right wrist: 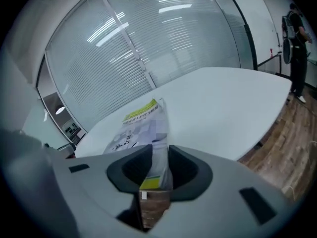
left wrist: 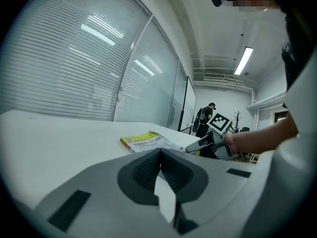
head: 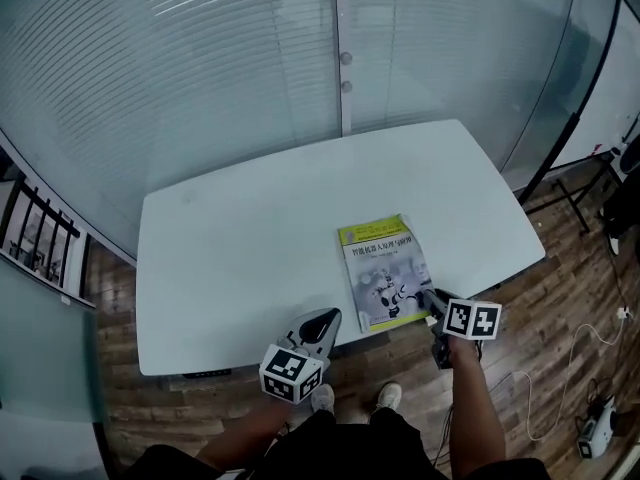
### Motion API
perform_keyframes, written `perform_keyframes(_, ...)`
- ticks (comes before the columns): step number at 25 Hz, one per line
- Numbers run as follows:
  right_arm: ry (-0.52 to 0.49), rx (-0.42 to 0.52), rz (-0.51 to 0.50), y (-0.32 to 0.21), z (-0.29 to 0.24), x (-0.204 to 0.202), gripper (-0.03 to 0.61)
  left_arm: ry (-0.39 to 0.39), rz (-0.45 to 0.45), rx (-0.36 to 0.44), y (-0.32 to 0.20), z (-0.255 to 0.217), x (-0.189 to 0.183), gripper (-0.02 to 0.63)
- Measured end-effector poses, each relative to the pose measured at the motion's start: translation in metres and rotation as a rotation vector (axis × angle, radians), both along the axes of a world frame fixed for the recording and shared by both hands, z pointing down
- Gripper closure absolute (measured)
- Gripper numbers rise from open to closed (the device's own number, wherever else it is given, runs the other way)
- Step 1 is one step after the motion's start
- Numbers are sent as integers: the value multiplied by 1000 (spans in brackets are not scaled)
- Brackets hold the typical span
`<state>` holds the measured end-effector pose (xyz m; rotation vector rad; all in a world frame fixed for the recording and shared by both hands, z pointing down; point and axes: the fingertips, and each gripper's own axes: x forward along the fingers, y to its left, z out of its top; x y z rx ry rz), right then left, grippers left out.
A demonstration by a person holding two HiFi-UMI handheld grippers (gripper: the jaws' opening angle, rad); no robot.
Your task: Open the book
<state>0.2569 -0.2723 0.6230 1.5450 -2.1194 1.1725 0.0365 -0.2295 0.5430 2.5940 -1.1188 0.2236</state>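
Lying lengthwise away from person: book [head: 385,273]

One book [head: 385,268], one table [head: 240,248], two claws [head: 329,316] [head: 429,294]

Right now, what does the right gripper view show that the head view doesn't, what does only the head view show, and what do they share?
Only the right gripper view shows the book's near corner standing between the right gripper's jaws, which appear closed on it. Only the head view shows the left gripper, at the table's near edge, clear of the book. Both show the book lying closed on the white table, with the glass wall and its blinds behind.
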Motion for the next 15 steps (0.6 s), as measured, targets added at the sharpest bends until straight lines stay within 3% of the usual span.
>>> perform_keyframes(6,181,79,2,-2,-21,6,514,-27,3,36,-2,-14,-1,603)
perform_keyframes(11,328,146,-43,1,-36,-3,523,-32,-17,20,0,-5,-9,603)
perform_keyframes(15,455,216,-73,3,-55,-16,529,-88,-13,42,3,1,-13,603)
